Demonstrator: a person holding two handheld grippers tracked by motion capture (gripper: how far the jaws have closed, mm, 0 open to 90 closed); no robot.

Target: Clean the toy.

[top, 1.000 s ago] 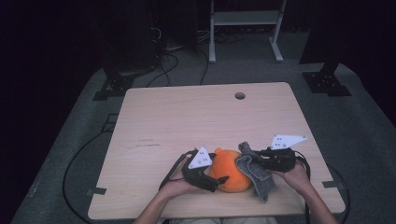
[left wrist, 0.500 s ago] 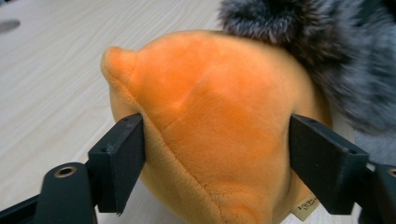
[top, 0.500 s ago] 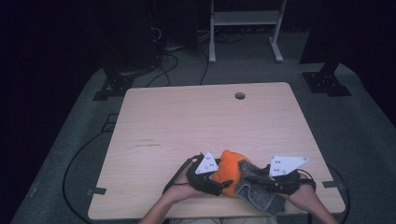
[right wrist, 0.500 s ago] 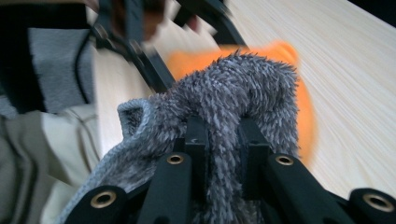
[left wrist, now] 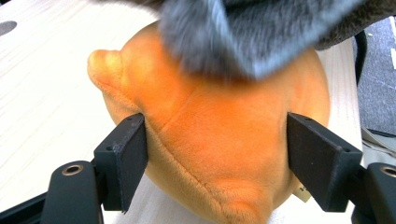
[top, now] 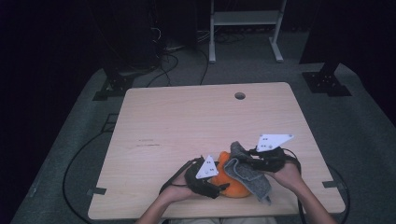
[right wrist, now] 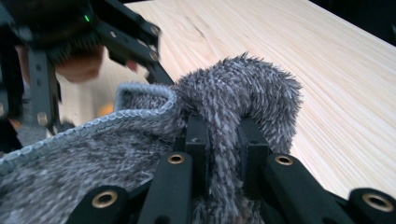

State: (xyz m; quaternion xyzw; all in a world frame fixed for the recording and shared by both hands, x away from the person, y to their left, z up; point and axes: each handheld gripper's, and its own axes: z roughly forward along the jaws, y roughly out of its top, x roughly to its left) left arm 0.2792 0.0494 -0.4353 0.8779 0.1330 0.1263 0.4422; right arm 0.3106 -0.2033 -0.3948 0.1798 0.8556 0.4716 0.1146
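Clamping orange plush [left wrist: 219, 140], left gripper [left wrist: 217, 158] just closing; right gripper [right wrist: 223, 140] pinching grey cloth [right wrist: 243, 88] above.

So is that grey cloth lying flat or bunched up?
Bunched. The right gripper pinches a fold of the grey cloth, which drapes over the orange plush toy.

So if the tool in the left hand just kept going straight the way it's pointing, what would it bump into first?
The orange plush toy. It already sits between the left tool's jaws, which have just been closing and seem to touch its sides. Pushing on would press into the toy's body, with the grey cloth draped over its top just beyond.
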